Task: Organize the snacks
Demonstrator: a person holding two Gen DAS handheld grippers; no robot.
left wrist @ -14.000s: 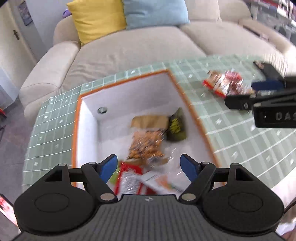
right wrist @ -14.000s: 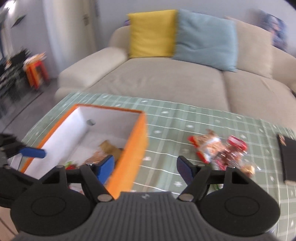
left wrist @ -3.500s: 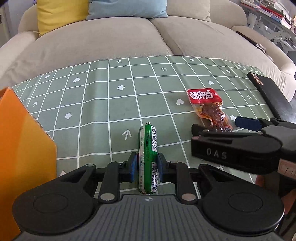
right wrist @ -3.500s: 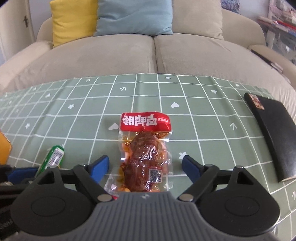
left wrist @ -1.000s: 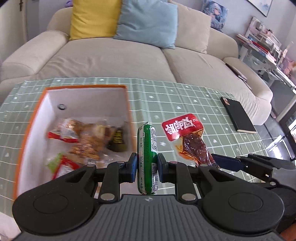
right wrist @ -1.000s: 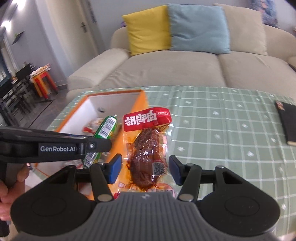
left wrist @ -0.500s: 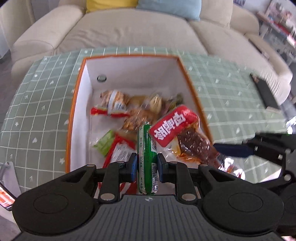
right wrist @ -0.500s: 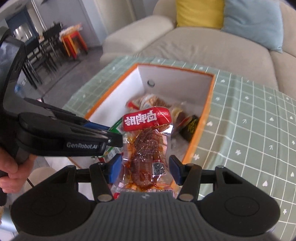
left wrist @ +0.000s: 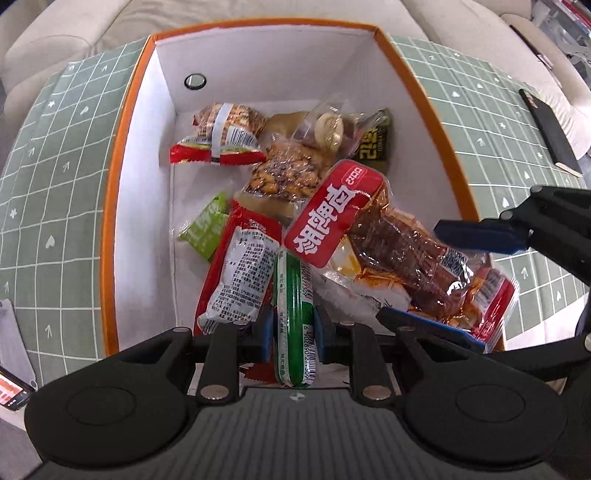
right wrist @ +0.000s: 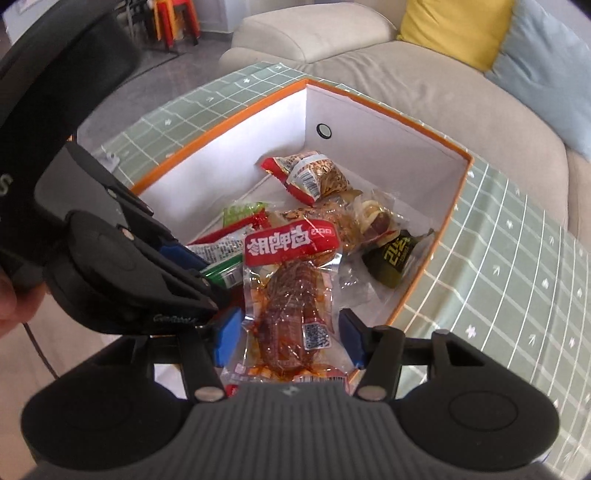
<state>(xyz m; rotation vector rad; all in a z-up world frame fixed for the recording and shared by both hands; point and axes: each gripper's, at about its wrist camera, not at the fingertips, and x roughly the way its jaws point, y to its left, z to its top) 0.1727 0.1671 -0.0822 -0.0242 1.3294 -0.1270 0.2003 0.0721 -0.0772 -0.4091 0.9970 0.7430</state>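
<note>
An orange box with white inner walls holds several snack packets. My left gripper is shut on a green sausage stick just above the packets at the box's near end. My right gripper holds a clear meat packet with a red header between its blue pads; its jaws are opening, and the pads still touch the packet's edges. The packet's red top leans over the pile, beside the sausage stick. The right gripper comes in from the right, and the left gripper from the left.
The box stands on a green checked tablecloth. A black notebook lies at the far right, a phone at the near left edge. A beige sofa with a yellow cushion is behind. A person's hand grips the left tool.
Both grippers have moved over the box and tipped downward, bringing the sausage stick and the meat packet down close to the pile. The right pads stand slightly wider apart.
</note>
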